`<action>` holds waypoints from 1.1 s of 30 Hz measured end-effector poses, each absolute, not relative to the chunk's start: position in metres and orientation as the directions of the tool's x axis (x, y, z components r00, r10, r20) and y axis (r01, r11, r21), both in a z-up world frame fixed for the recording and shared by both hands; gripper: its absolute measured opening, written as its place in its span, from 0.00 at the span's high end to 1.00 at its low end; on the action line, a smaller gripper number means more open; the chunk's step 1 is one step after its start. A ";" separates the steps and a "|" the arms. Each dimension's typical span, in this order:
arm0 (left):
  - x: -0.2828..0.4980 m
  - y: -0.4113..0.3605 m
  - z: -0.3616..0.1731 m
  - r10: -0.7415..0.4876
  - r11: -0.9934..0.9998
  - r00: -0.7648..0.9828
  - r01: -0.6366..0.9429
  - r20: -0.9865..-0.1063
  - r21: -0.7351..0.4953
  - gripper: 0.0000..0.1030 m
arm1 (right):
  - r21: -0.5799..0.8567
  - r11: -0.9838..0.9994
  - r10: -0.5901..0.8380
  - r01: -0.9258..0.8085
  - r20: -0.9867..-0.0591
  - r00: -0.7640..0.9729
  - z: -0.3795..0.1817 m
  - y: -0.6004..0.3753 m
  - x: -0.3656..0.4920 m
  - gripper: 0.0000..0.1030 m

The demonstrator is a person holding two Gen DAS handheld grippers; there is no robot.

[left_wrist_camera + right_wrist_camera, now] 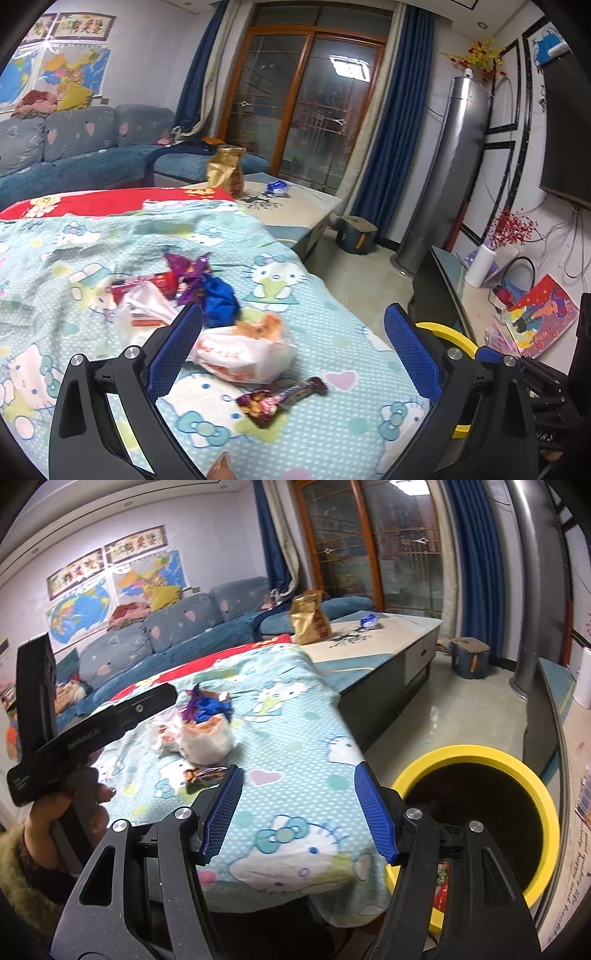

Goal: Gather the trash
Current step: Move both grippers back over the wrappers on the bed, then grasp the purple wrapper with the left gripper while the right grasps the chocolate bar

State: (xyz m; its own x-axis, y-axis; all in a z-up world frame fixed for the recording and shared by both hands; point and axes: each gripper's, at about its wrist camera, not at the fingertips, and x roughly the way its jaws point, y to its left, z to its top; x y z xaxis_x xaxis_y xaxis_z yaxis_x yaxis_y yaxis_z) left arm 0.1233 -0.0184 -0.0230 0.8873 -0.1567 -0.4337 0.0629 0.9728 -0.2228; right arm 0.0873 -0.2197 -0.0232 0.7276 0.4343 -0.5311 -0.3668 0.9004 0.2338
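Trash lies in a pile on a Hello Kitty blanket (325,446): a white and orange plastic bag (243,350), a blue wrapper (219,301), purple wrappers (188,267), a red packet (166,282) and a dark candy wrapper (280,400) nearest me. My left gripper (291,347) is open above the blanket, its left finger beside the white bag. My right gripper (299,812) is open and empty over the blanket's edge. The candy wrapper (205,775) lies just left of it. A yellow-rimmed bin (476,757) stands on the floor to the right, with some trash inside.
A gold bag (226,170) and a blue wrapper (277,186) sit on the low table (303,210) beyond. A sofa (74,147) lies behind. A TV stand (454,280) and a tall silver unit (450,162) are right. My left gripper's body (92,723) shows in the right wrist view.
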 end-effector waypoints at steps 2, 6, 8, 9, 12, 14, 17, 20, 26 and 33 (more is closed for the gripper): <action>0.124 -0.010 -0.023 -0.145 0.972 0.888 0.046 -0.437 -0.230 0.07 | 0.229 0.893 0.447 -0.387 -0.535 0.717 -0.023 -0.212 0.089 0.46; 0.126 0.009 -0.024 -0.124 0.968 0.886 0.008 -0.447 -0.253 0.07 | 0.216 0.879 0.470 -0.426 -0.548 0.692 -0.024 -0.194 0.095 0.46; 0.126 0.019 -0.025 -0.115 0.965 0.886 -0.008 -0.449 -0.264 0.07 | 0.212 0.869 0.484 -0.447 -0.556 0.676 -0.026 -0.185 0.099 0.46; 0.126 0.023 -0.025 -0.110 0.964 0.887 -0.015 -0.449 -0.266 0.07 | 0.211 0.865 0.488 -0.455 -0.559 0.670 -0.027 -0.181 0.101 0.46; 0.127 0.035 -0.025 -0.093 0.963 0.887 -0.035 -0.453 -0.268 0.07 | 0.206 0.853 0.503 -0.480 -0.573 0.647 -0.031 -0.168 0.108 0.46; 0.127 0.042 -0.025 -0.085 0.962 0.886 -0.046 -0.456 -0.268 0.07 | 0.197 0.846 0.506 -0.495 -0.586 0.632 -0.034 -0.158 0.114 0.46; 0.127 0.050 -0.026 -0.072 0.962 0.883 -0.062 -0.463 -0.267 0.07 | 0.169 0.833 0.510 -0.527 -0.604 0.612 -0.040 -0.144 0.121 0.46; 0.129 0.057 -0.028 -0.066 0.960 0.880 -0.072 -0.470 -0.270 0.08 | 0.145 0.827 0.501 -0.543 -0.626 0.597 -0.048 -0.134 0.131 0.46; 0.140 0.065 -0.033 -0.070 0.961 0.863 -0.076 -0.500 -0.266 0.17 | 0.125 0.811 0.499 -0.572 -0.659 0.563 -0.062 -0.120 0.151 0.46; 0.165 0.066 -0.036 -0.063 0.967 0.844 -0.080 -0.533 -0.240 0.26 | 0.127 0.766 0.536 -0.631 -0.668 0.517 -0.070 -0.109 0.162 0.47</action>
